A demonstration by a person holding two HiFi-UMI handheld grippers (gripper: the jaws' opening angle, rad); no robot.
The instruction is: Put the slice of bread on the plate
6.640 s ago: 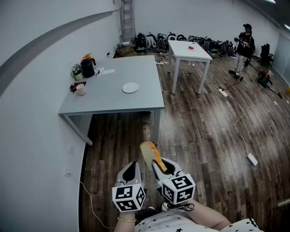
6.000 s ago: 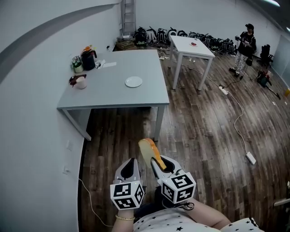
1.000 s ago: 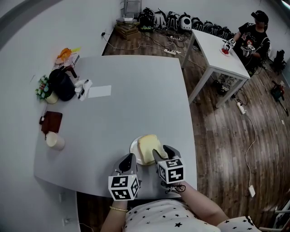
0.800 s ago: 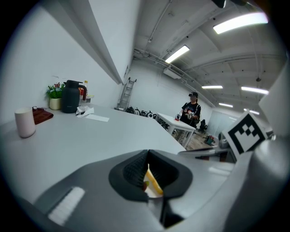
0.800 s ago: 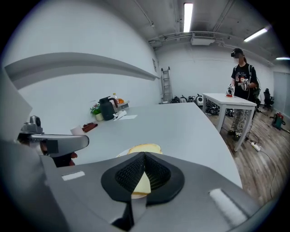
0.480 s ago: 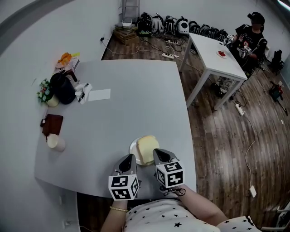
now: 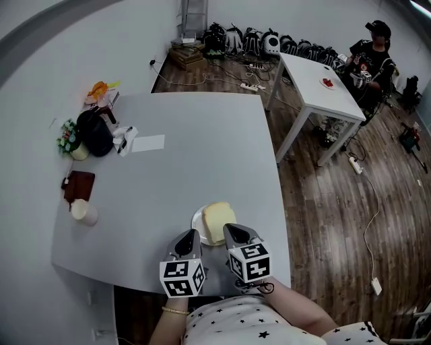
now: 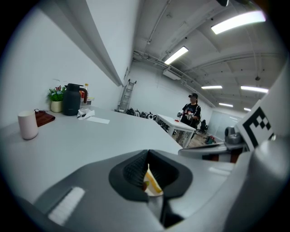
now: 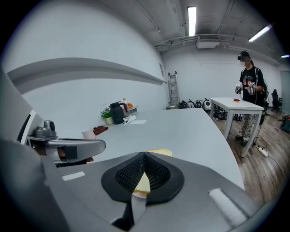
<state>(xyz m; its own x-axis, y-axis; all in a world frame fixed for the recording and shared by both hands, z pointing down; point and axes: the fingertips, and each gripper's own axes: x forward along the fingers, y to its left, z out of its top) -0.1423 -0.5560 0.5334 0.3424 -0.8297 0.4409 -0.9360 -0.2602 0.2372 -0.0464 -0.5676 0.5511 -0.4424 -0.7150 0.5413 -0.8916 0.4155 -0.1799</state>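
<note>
Well, the right gripper (image 7: 231, 232) had its jaws pressed together with nothing between them. In its own view the closed tips (image 9: 145, 155) pointed at the slice of bread (image 7: 217, 221), which lay just beyond them. The left gripper (image 7: 188, 237) sat just beside it, also closed and empty. Through the slit of its jaws (image 8: 148, 155) I only caught a sliver of yellow from the slice.

The bread rested flat on the small white plate (image 7: 196, 220) and covered most of it, spilling past the plate's right side. The plate stood near the front edge of the grey table (image 7: 202, 148), just ahead of both grippers.

The middle of the tabletop was bare. Along its left side stood a pale cup (image 7: 84, 211), a brown wallet-like item (image 7: 78, 186), a black jug (image 7: 94, 132) with a small potted plant (image 7: 66, 139) next to it, and a sheet of paper (image 7: 148, 143).

Off to the right, well apart, was a white table (image 7: 313, 81) on the dark wooden floor (image 7: 337, 202), with a person (image 7: 370, 50) standing at its far end. A row of bags (image 7: 269, 44) lined the back wall, a ladder (image 7: 192, 17) leaned there, and a white cable (image 7: 367, 219) trailed across the boards.
</note>
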